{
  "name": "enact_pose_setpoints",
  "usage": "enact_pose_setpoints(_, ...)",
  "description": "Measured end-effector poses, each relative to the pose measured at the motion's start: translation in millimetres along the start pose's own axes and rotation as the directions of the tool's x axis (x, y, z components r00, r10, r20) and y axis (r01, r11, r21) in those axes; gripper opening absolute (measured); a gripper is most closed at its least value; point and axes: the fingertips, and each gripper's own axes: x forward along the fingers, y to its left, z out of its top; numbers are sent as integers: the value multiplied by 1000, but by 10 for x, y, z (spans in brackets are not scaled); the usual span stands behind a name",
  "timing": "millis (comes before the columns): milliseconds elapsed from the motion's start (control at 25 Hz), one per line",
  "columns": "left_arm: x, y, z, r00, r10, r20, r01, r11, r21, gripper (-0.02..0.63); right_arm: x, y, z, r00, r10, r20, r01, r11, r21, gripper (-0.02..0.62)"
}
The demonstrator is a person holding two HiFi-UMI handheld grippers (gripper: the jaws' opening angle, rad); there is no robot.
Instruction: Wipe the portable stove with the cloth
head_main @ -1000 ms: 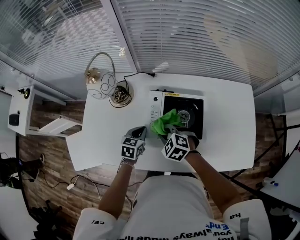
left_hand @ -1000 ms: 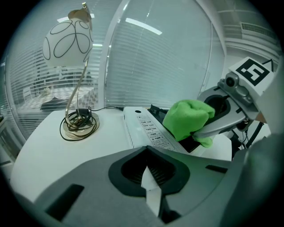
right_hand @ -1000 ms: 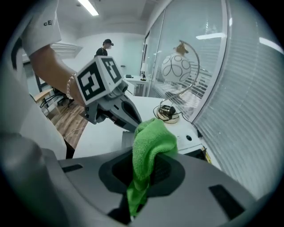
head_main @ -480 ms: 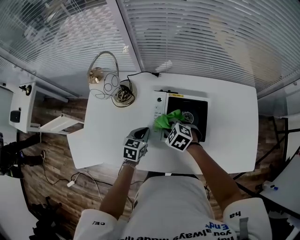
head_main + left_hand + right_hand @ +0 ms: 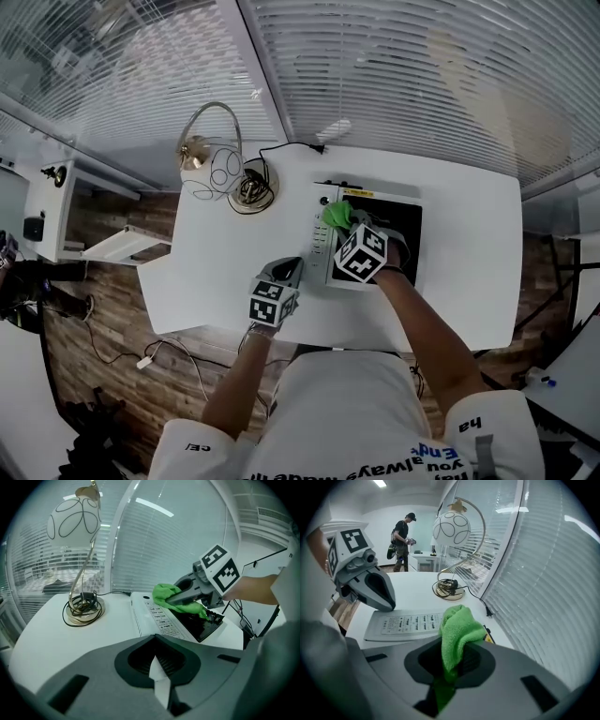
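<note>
Nearest, the left gripper (image 5: pixel 289 272) hangs over the counter (image 5: pixel 216 272), jaws together and empty, just left of the stove (image 5: pixel 409 225). Beyond, the right gripper (image 5: pixel 343 225) clamps the green cloth (image 5: pixel 335 214) in its jaws at the stove's far-left corner. The black top lies to the right.

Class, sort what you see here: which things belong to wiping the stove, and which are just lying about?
Part of the job: green cloth, clamped in the right gripper; portable stove.

Just lying about: desk lamp; black cord; left gripper, shut on nothing.
</note>
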Motion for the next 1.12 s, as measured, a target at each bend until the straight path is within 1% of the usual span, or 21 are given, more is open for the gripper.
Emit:
enact_pose_setpoints(80,2,7,0,1000,1,-1,-1,1000,-1,11,38,-99,7,1000,-24,-12,24,1000,-7,41)
enact_pose_setpoints(240,9,21,-9,1000,5,-3,-5,1000,-2,11,49,-132,23,999,-34,-2,34,999,-10,41)
enact_pose_setpoints(280,11,21,-9,1000,6,-4,-6,1000,-1,11,3,-143,56,999,-38,20,38,999,2,41)
enact_pose_setpoints(360,8,14,-10,1000,4,-5,-4,1000,2,11,-209,-201,169,993,-58,100,53,997,53,40)
enact_pose_setpoints(440,5,12,-4,1000,2,-3,-2,1000,7,11,-519,-307,262,978,-92,186,70,990,123,41)
enact_pose_setpoints(520,4,26,-3,1000,3,-1,-3,1000,11,11,-812,-444,250,962,-145,231,105,979,175,41)
enact_pose_setpoints(560,6,33,-3,1000,3,0,-3,1000,11,11,-925,-504,192,957,-172,233,129,974,187,41)
enact_pose_setpoints(640,10,37,-5,1000,4,3,-4,1000,11,11,-1050,-553,-33,959,-205,194,170,968,183,41)
enact_pose_setpoints(720,8,33,-8,1000,4,1,-4,1000,14,11,-1029,-476,-344,973,-196,119,176,971,161,41)
enact_pose_setpoints(800,2,32,-13,1000,3,-2,-2,1000,18,11,-903,-288,-637,989,-144,42,137,981,140,41)
enact_pose_setpoints(880,1,33,-14,1000,2,-4,-2,1000,22,11,-744,-74,-852,996,-90,-26,92,990,105,41)
enact_pose_setpoints(920,3,32,-12,1000,2,-5,-2,1000,23,11,-677,13,-917,996,-75,-50,79,993,84,41)
enact_pose_setpoints(1000,8,29,-3,1000,2,-6,-2,1000,27,11,-610,106,-953,994,-76,-75,80,996,50,40)
enact_pose_setpoints(1120,13,39,0,1000,6,-8,-6,999,32,11,-597,155,-927,993,-72,-92,76,996,43,40)
